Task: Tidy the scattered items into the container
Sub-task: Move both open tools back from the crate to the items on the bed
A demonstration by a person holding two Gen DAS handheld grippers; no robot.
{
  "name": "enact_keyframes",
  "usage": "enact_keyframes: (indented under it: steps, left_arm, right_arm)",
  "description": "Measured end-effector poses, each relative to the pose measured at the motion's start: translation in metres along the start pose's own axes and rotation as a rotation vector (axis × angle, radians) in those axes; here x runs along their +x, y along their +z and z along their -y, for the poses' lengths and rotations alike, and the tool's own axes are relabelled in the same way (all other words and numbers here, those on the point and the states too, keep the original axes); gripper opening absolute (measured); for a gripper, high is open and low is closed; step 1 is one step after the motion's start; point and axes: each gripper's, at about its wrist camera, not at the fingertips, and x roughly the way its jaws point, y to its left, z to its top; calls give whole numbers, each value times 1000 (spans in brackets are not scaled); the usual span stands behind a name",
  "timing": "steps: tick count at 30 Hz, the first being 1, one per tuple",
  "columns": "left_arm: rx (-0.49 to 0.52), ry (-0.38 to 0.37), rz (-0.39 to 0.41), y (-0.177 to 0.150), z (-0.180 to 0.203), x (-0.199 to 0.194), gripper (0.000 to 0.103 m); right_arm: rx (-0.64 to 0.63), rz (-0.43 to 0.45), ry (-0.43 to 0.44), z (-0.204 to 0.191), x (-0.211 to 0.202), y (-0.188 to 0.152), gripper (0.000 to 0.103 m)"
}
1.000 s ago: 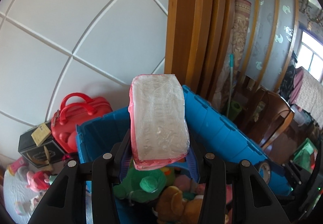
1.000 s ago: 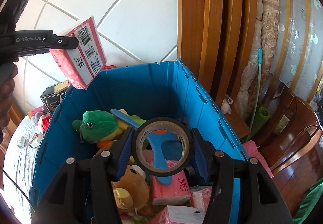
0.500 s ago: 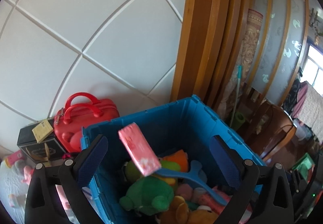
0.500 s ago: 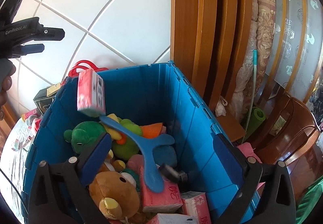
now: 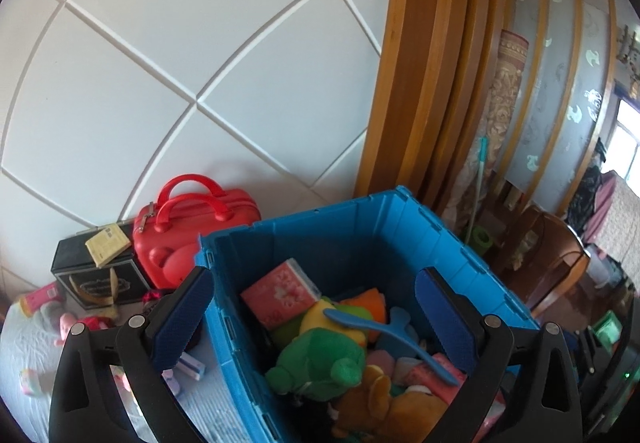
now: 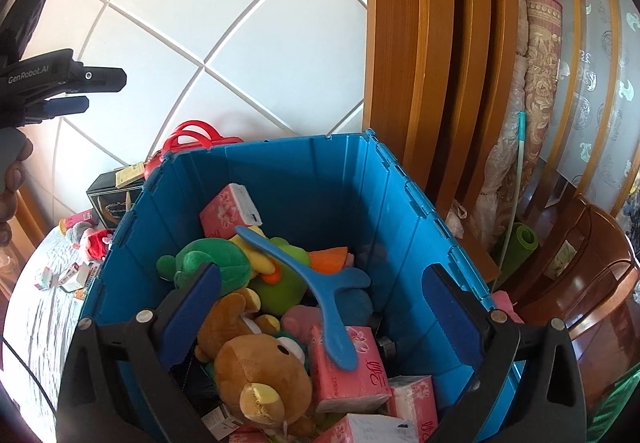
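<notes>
The blue bin [image 5: 320, 211] [image 6: 280, 141] holds plush toys: a green frog [image 5: 320, 359] [image 6: 216, 263], a brown bear [image 6: 260, 375] and a blue plastic boomerang [image 6: 320, 291]. A pink tissue pack [image 5: 280, 297] [image 6: 228, 211] lies on the toys near the bin's far left corner. My left gripper [image 5: 312, 319] hangs open above the bin's left rim, holding nothing. It also shows in the right wrist view as the left gripper [image 6: 102, 91], held by a hand [image 6: 12, 171]. My right gripper [image 6: 324, 311] is open over the bin, holding nothing. More pink tissue packs [image 6: 348, 367] lie at the near side.
A red case [image 5: 188, 231] and a black box [image 5: 92, 275] stand left of the bin against the white wall. Small items [image 6: 64, 275] lie scattered on the white cloth. A wooden screen [image 5: 424, 83], a chair [image 5: 552, 275] and a green rolled mat [image 6: 516, 247] stand to the right.
Both grippers opened. The tissue pack dropped from the left one into the bin. The tape roll fell from the right one among the toys. The left gripper drew back to the left.
</notes>
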Motion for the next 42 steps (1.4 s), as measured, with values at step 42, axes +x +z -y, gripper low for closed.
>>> enact_keyframes:
  steps: [42]
  left_arm:
    - [-206,232,-65,-175,-345,-151,102]
  right_arm:
    - [-258,-15,244,-348,-6,-10,102]
